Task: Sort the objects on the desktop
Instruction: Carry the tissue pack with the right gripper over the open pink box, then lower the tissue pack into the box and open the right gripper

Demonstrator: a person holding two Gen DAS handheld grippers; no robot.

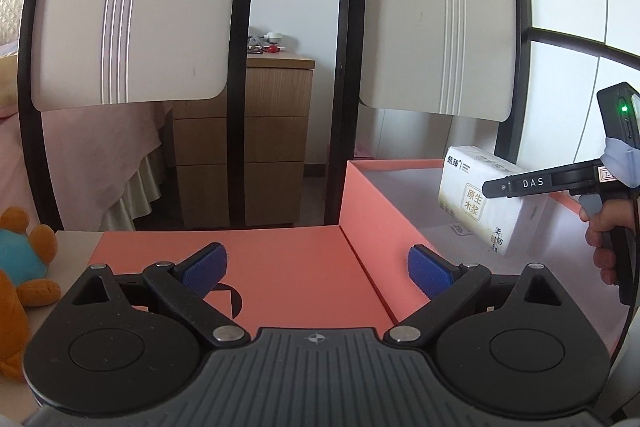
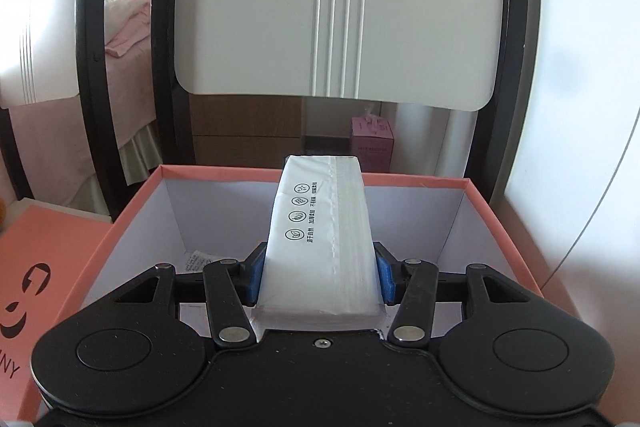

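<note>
My right gripper [image 2: 318, 273] is shut on a white tissue pack [image 2: 320, 239] and holds it over the open pink box [image 2: 316, 174] with a white inside. In the left wrist view the same tissue pack [image 1: 480, 199] hangs above the pink box [image 1: 360, 203], pinched by the right gripper [image 1: 486, 188]. My left gripper [image 1: 316, 271] is open and empty, low over the flat pink lid [image 1: 288, 267] to the box's left. An orange and blue plush toy [image 1: 20, 267] lies at the left edge of the table.
A paper slip [image 2: 196, 261] lies on the box floor. Two white chair backs [image 1: 132, 15] with black frames stand behind the table. A wooden drawer unit [image 1: 260, 139] and a pink bed stand beyond. The pink lid [image 2: 36, 267] lies left of the box.
</note>
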